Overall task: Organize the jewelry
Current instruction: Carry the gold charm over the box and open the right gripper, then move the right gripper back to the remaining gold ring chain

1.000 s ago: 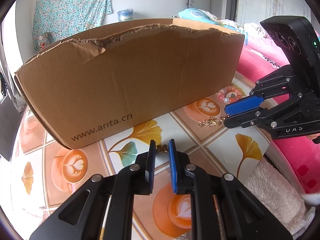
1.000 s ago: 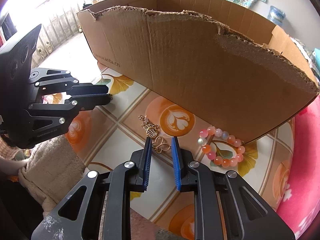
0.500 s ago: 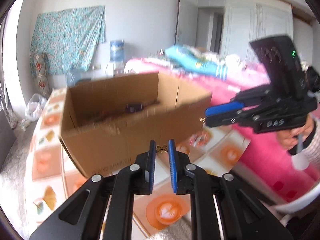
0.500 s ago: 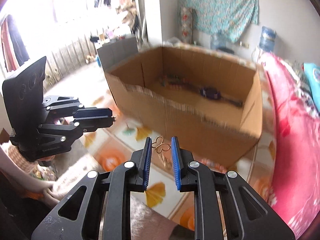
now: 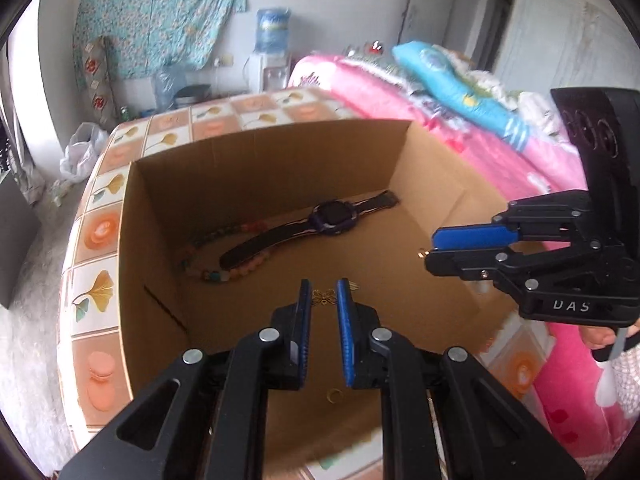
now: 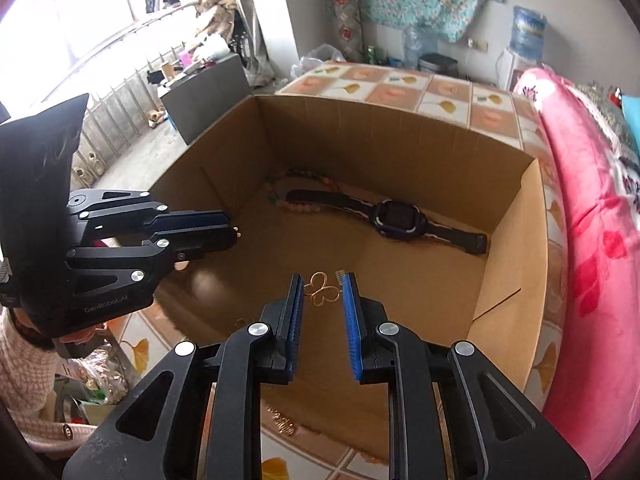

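Observation:
An open cardboard box (image 5: pixel 132 240) (image 6: pixel 516 280) stands on the tiled table. Inside lie a dark watch (image 5: pixel 332 216) (image 6: pixel 394 216) and a bead necklace (image 5: pixel 224 272) (image 6: pixel 296 184). My left gripper (image 5: pixel 324 300) (image 6: pixel 236 234) is shut on a small gold trinket (image 5: pixel 324 297) and hovers over the box interior. My right gripper (image 6: pixel 323 294) (image 5: pixel 426 250) holds a gold butterfly-shaped piece (image 6: pixel 320 292) between its fingers, also above the box. A small gold ring (image 5: pixel 333 396) lies on the box floor.
A pink bedspread (image 5: pixel 440 120) (image 6: pixel 592 240) lies along the right side of the table. A gold chain (image 6: pixel 280 420) lies on the tiled table (image 5: pixel 96 240) in front of the box. A water dispenser (image 5: pixel 272 40) stands by the far wall.
Both grippers have risen from the tabletop with their gold pieces and moved over the box wall, and now look down into the box interior.

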The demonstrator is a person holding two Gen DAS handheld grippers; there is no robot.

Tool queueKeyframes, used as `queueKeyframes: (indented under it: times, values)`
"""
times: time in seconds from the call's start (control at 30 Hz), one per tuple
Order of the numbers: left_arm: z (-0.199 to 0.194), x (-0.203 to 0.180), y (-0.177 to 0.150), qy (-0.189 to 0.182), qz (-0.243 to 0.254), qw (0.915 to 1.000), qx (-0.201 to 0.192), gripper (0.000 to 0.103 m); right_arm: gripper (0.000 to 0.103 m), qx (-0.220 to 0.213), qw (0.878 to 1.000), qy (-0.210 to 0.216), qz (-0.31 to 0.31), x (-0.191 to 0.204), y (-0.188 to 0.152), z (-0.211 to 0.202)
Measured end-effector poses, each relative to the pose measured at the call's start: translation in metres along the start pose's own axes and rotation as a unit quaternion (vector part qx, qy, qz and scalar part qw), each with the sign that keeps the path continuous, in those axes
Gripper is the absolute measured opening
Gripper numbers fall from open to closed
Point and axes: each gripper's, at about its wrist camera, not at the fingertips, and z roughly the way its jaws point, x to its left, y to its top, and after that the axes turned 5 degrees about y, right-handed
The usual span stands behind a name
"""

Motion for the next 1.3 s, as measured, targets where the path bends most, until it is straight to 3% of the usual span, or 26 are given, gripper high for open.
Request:
queueKeyframes:
  times: [0.07, 0.2, 0.5, 0.67, 0.8, 0.87, 0.97, 1.0, 1.07, 1.13, 1.3]
  values:
    - [0.008, 0.001, 0.003, 0.001, -0.004, 1.0, 0.007, 0.013, 0.019, -0.001, 1.0, -0.007, 0.006, -0.007, 0.0, 0.004]
    - [0.005, 0.002, 0.002, 0.004, -0.016, 0.9998, -0.011, 0.025, 0.022, -0.023, 1.0, -0.004, 0.009, -0.009, -0.003, 0.002]
    - [-0.032, 0.004, -0.002, 0.006, -0.021, 0.9968, -0.077, 0.026, 0.022, -0.108, 0.994, 0.009, 0.009, -0.003, -0.018, -0.044]
    - [-0.084, 0.0, -0.031, -0.019, -0.016, 0.9894, -0.143, 0.028, 0.026, -0.179, 0.982, 0.056, -0.004, 0.015, -0.049, -0.09]
    - [-0.12, -0.011, -0.071, -0.057, 0.012, 0.9818, -0.18, 0.036, 0.03, -0.202, 0.975, 0.093, -0.022, 0.032, -0.083, -0.108]
    - [-0.125, -0.018, -0.092, -0.078, 0.017, 0.981, -0.177, 0.04, 0.03, -0.19, 0.977, 0.098, -0.018, 0.037, -0.104, -0.103]
    - [-0.105, -0.033, -0.115, -0.121, 0.002, 0.9846, -0.126, 0.041, 0.03, -0.155, 0.983, 0.102, 0.02, 0.035, -0.127, -0.076]
    - [-0.095, -0.039, -0.121, -0.119, 0.002, 0.9868, -0.109, 0.041, 0.029, -0.14, 0.985, 0.097, 0.038, 0.033, -0.136, -0.064]
    - [-0.07, -0.056, -0.131, -0.102, 0.012, 0.992, -0.073, 0.041, 0.029, -0.106, 0.989, 0.072, 0.07, 0.027, -0.149, -0.038]
    - [-0.052, -0.071, -0.135, -0.071, 0.034, 0.995, -0.06, 0.041, 0.026, -0.086, 0.991, 0.059, 0.089, 0.023, -0.157, -0.016]
    - [-0.014, -0.096, -0.133, -0.008, 0.09, 0.9951, -0.042, 0.041, 0.026, -0.071, 0.995, 0.036, 0.066, 0.031, -0.161, 0.008]
